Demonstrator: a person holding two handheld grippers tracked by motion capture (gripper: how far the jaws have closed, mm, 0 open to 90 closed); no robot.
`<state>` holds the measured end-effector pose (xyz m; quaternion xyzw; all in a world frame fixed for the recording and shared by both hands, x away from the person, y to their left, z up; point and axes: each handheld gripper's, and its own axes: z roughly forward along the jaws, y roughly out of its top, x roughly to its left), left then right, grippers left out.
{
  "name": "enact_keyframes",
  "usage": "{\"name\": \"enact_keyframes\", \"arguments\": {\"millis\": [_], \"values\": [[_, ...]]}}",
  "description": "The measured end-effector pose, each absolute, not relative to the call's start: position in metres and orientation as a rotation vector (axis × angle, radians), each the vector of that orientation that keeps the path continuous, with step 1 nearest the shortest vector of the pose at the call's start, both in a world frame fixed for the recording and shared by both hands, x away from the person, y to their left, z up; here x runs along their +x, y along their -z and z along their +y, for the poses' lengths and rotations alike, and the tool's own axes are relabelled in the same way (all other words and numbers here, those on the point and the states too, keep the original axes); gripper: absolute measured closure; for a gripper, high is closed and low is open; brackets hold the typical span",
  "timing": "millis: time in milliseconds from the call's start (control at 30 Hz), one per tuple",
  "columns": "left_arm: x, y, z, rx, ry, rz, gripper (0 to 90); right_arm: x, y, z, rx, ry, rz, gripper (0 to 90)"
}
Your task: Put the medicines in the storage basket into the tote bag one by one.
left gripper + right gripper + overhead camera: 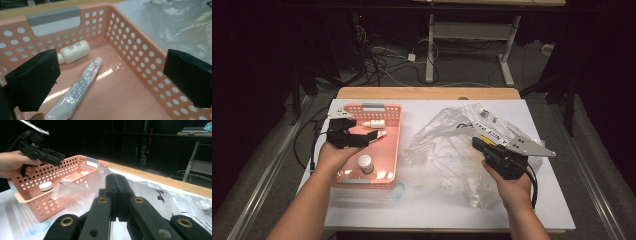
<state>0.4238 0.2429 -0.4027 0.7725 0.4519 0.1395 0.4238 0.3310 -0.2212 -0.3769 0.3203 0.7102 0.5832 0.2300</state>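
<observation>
A white-topped table (437, 210) with a wooden far edge stood in a dark room, and it bore one pink perforated basket (392, 145) at the left and one crumpled clear plastic bag (447, 150) at the right. Inside the basket lay three things: one white tube (80, 92), one small white bottle (73, 52) on its side just beyond the tube, and one white-capped jar (365, 163) standing upright nearer the person. The left gripper (110, 77) hung over the basket with its jaws released and spread wide either side of the tube, touching nothing, while the right gripper (116, 195) was clenched over the bag with its two pads pressed together; whether any of the film was caught between them could not be told.
</observation>
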Motion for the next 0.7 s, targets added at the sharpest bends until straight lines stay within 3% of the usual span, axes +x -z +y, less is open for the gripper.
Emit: {"name": "enact_keyframes", "arguments": {"millis": [700], "values": [[0.467,0.431,0.227,2.189,-0.247,1.259,16.2,0.334,0.373,-0.223,0.877,-1.643,1.941,90.0]]}}
